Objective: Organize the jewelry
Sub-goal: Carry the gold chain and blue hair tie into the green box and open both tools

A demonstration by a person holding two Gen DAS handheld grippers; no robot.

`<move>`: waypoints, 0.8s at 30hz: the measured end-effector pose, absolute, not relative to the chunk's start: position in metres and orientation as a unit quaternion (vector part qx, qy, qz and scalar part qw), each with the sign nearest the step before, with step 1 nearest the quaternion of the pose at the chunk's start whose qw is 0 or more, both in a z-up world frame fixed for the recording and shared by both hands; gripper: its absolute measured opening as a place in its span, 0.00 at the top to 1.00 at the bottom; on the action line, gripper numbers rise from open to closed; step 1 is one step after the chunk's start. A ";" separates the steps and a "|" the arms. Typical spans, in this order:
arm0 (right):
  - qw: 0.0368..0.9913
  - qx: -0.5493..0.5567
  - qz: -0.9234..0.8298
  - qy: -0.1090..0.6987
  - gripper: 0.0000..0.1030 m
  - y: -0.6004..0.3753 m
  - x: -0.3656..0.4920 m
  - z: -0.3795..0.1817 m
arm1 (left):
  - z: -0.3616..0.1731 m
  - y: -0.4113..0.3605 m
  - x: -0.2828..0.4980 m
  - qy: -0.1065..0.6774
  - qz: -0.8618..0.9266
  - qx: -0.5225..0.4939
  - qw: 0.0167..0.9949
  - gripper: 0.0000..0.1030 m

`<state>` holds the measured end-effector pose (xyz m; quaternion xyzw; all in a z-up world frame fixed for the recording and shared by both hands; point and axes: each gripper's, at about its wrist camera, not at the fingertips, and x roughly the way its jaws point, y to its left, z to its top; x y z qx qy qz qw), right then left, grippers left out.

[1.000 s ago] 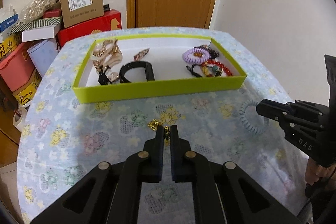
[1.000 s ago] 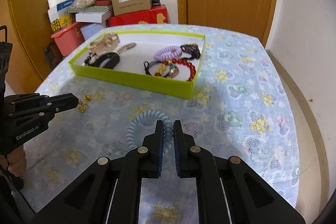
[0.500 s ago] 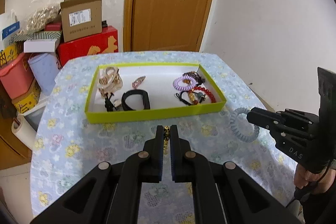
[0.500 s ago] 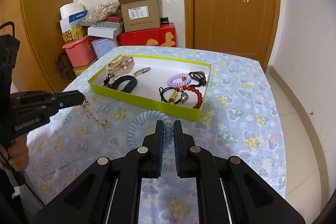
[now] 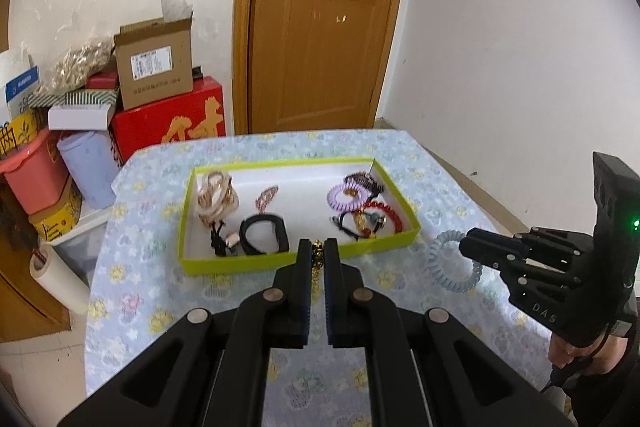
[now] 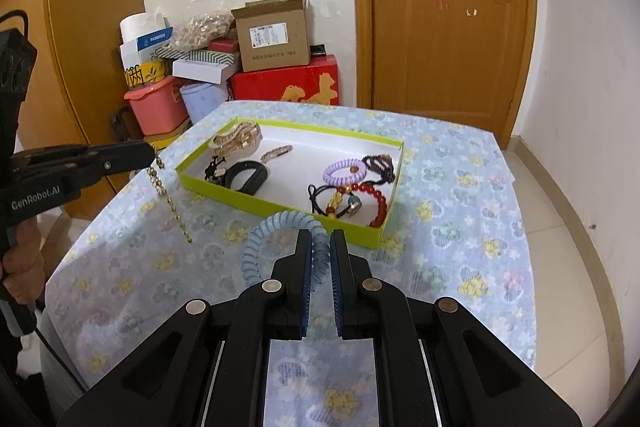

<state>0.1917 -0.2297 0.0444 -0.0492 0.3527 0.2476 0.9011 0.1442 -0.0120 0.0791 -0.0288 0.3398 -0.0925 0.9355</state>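
Note:
My left gripper (image 5: 318,247) is shut on a gold chain (image 5: 317,263) that hangs straight down from its tips; in the right wrist view the same gold chain (image 6: 170,201) dangles from the left gripper (image 6: 150,151) above the tablecloth. My right gripper (image 6: 320,239) is shut on a pale blue coil hair tie (image 6: 264,233), lifted off the table; in the left wrist view the coil hair tie (image 5: 452,263) hangs from the right gripper (image 5: 466,247). Both hover in front of a lime-green tray (image 5: 248,263) holding a black band (image 5: 264,233), purple coil (image 5: 346,197), red beads (image 5: 386,211) and gold clips (image 5: 216,197).
The table wears a floral blue cloth (image 6: 460,211). Behind it stand a red box (image 5: 168,125), a cardboard box (image 5: 154,67), a pink bucket (image 5: 34,175) and a wooden door (image 5: 320,39). A tape roll (image 5: 58,277) sits left of the table. A hand (image 6: 20,267) grips the left handle.
Both grippers have risen with their loads. The gold chain has come off the cloth and now hangs free; the blue coil tie is lifted too. The tray looks smaller and farther.

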 end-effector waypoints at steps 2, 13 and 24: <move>0.902 -0.051 0.248 0.349 0.91 -0.228 0.193 0.049 | 0.086 -0.014 0.147 0.335 -0.094 -0.023 0.937 0.95; 0.903 -0.066 0.250 0.343 0.91 -0.220 0.216 0.062 | 0.113 -0.021 0.173 0.319 -0.110 -0.014 0.941 0.95; 0.904 -0.064 0.237 0.349 0.91 -0.221 0.249 0.058 | 0.113 -0.031 0.218 0.327 -0.121 -0.005 0.937 0.95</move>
